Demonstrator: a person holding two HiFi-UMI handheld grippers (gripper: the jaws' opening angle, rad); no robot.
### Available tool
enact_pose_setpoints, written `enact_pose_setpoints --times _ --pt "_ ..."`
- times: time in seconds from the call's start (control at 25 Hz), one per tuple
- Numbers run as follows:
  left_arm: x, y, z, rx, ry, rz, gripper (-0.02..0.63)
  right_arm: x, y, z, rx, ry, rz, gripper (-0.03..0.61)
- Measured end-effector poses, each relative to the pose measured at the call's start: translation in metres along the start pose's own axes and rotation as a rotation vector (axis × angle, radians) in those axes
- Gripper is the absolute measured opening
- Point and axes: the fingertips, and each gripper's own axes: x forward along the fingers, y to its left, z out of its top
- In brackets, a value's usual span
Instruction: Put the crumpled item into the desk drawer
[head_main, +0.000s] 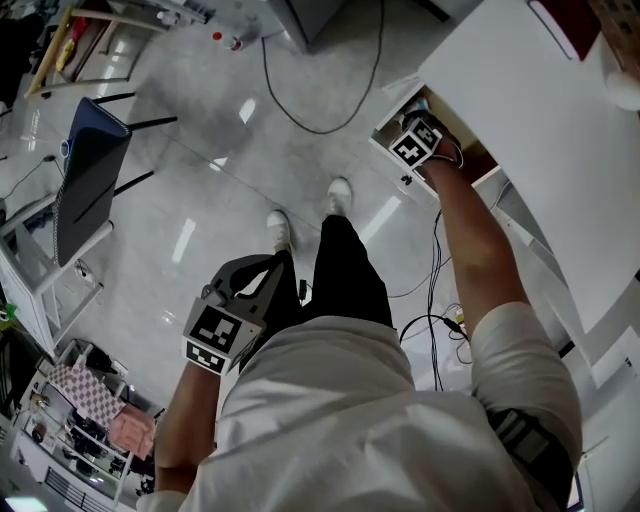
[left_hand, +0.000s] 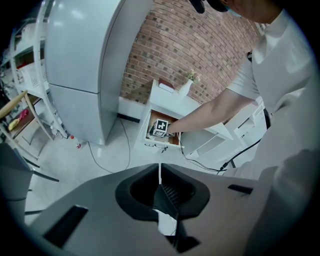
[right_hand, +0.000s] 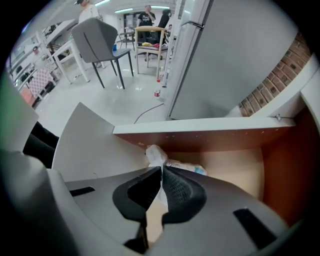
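Right gripper (right_hand: 161, 171) jaws fill the foreground of its own view, pressed together on a strip of the crumpled item (right_hand: 156, 154), whose bulk pokes out past the tips. That item is already inside the open desk drawer (right_hand: 235, 172), low over its pale floor beside a brown wall; whether it rests there I cannot tell. By my reading, only letting go and withdrawing remain, perhaps shutting the drawer too. It looks like thin white wrapping, wadded and creased, with a blue patch. Left gripper (left_hand: 160, 184) hangs beside the person's leg (head_main: 345, 270), its 2 jaws clenched on nothing.
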Motion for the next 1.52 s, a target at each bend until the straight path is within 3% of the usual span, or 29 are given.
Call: enact_pose_setpoints --times 0.2,0.52,0.84,1.08,1.52 --pt "-0.005 0.004 -0.001 0.008 -0.007 -0.011 0.032 -0.007 0.009 -0.001 -0.013 0.024 0.026 0.077" --pt "-0.033 -0.002 -0.006 0.067 -0.042 -0.043 0.032 -0.057 0.027 0.001 0.021 0.009 -0.009 0.061" --pt "-0.080 -0.012 -0.014 0.149 -0.092 -0.095 0.032 -0.135 0.058 0.019 0.121 -0.045 -0.043 0.032" --pt "-0.131 -0.017 -0.032 0.197 -0.143 -0.120 0.032 -0.218 0.105 0.046 0.264 -0.132 -0.031 0.029" --pt "-0.207 -0.029 -0.081 0.276 -0.198 -0.152 0.032 -0.352 0.221 0.090 0.366 -0.257 -0.034 0.029"
